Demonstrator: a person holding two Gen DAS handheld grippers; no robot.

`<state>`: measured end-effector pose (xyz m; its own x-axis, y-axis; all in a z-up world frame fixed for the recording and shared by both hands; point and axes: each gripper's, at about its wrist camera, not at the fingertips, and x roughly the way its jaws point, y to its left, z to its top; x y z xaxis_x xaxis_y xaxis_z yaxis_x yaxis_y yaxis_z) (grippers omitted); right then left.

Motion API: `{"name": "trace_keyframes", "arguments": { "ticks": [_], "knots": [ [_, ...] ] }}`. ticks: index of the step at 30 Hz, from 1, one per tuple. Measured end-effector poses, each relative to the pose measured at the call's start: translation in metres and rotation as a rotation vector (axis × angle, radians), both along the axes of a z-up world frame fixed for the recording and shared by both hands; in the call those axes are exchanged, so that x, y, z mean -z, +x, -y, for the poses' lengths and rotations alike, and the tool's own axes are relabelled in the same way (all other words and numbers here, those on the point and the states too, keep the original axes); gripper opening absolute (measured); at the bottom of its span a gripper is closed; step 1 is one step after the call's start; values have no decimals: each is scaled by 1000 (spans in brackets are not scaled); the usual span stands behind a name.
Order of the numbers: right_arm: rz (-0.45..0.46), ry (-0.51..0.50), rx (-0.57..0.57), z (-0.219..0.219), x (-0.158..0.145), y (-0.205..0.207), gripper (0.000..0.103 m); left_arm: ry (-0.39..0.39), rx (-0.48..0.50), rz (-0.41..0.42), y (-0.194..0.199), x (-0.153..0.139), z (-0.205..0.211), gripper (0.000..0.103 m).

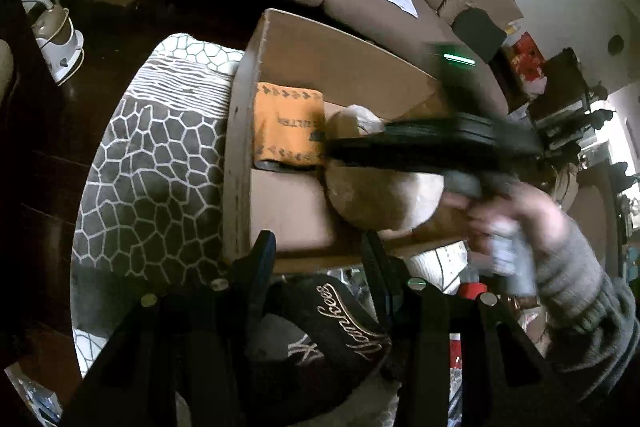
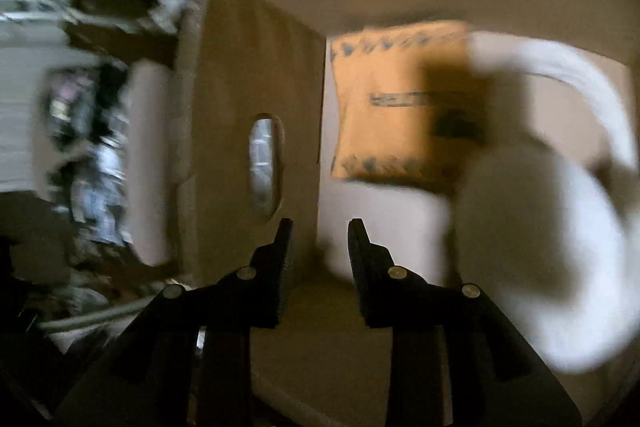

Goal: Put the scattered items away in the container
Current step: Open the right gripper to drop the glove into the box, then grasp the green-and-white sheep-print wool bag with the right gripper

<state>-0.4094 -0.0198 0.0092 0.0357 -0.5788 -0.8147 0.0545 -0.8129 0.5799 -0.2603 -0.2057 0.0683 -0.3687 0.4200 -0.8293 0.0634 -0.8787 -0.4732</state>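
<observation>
Gripping a black embroidered cap [image 1: 320,339], left fingers [image 1: 264,255]; right fingers [image 2: 360,247] apart, empty, over the cardboard box [image 2: 256,67]

Between our left gripper's [image 1: 318,251] fingers we read gold script on the black cap [image 1: 332,327], seemingly "Yankees", beside a white interlocked "NY" emblem. Ahead of it, the dark print on the orange packet [image 1: 289,125] stays too blurred to read.
</observation>
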Motion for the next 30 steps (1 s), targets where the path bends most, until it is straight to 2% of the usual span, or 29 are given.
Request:
{"name": "trace_keyframes", "arguments": {
  "ticks": [2,4,6,8,11,14,17,20,23,26,30],
  "knots": [
    [-45,-16,76,-48,-31,36,33,12,36,-4,7,-1,-13,46],
    [-78,16,178,-118,-61,80,48,2,95,-6,14,2,-35,52],
    [-74,65,291,-189,-79,119,50,-20,153,-15,23,5,-60,57],
    [-62,90,386,-233,-83,153,50,-38,212,-13,32,12,-89,60],
    [-18,101,505,-265,-62,187,50,-78,286,15,45,31,-131,61],
    [32,99,607,-290,-20,219,51,-132,354,36,58,53,-176,61],
    [92,77,705,-302,25,235,51,-236,386,1,63,67,-206,61],
    [109,63,789,-320,58,244,52,-338,390,11,57,90,-223,61],
    [103,35,852,-335,78,245,52,-365,353,44,49,108,-224,61],
    [112,34,873,-348,99,232,54,-343,316,80,45,122,-224,61],
    [134,38,871,-356,123,216,52,-357,345,95,43,138,-239,61]
  ]
}}
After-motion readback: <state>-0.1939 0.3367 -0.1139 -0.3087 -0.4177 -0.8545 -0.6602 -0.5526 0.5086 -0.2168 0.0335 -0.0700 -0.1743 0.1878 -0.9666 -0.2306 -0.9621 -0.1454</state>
